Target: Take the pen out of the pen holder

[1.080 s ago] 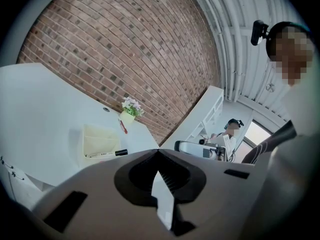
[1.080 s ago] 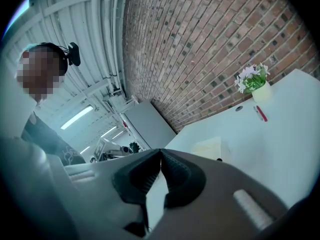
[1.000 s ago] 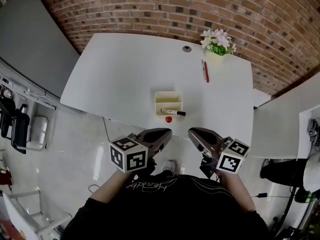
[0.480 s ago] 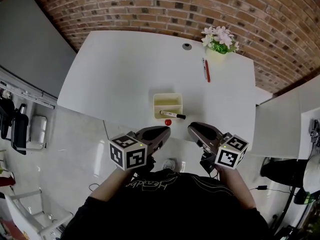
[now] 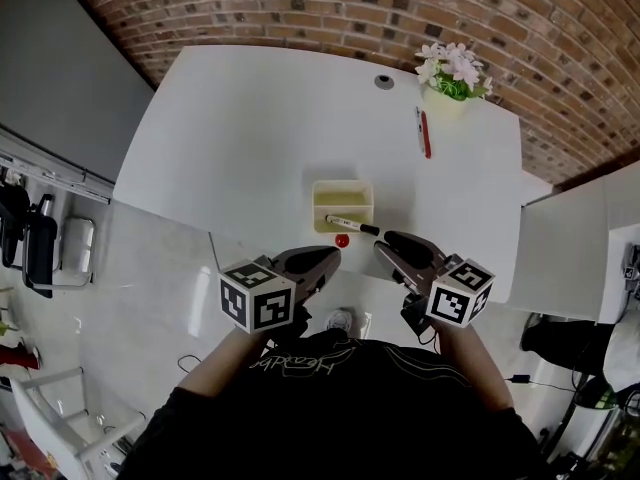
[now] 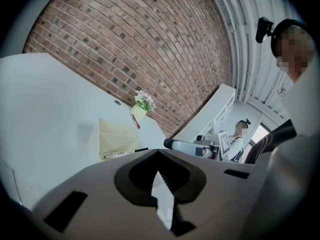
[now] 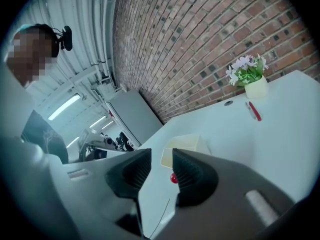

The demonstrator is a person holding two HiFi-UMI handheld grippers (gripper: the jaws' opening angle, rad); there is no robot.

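A pale yellow pen holder (image 5: 342, 204) stands near the white table's (image 5: 240, 138) front edge. A white marker (image 5: 350, 225) with a black end lies across the holder's near side. Just in front of it sits a small red ball (image 5: 342, 240). My left gripper (image 5: 331, 257) hangs at the table edge, left of the ball, its tips touching with nothing held. My right gripper (image 5: 386, 241) is close to the marker's black end; its jaws are opening and empty. The right gripper view looks between the jaws (image 7: 161, 154) at the holder (image 7: 184, 145) and the ball (image 7: 174, 178). The left gripper view shows the holder (image 6: 116, 135) and the marker (image 6: 121, 154).
A red pen (image 5: 424, 133) lies far right on the table beside a flower pot (image 5: 452, 76). A round cable grommet (image 5: 384, 81) is at the back. A brick wall runs behind. A second white table (image 5: 565, 238) stands at the right, chairs (image 5: 45, 248) at the left.
Both grippers have come forward over the table's front edge towards the holder. The right one's tip now lies beside the marker's black end.
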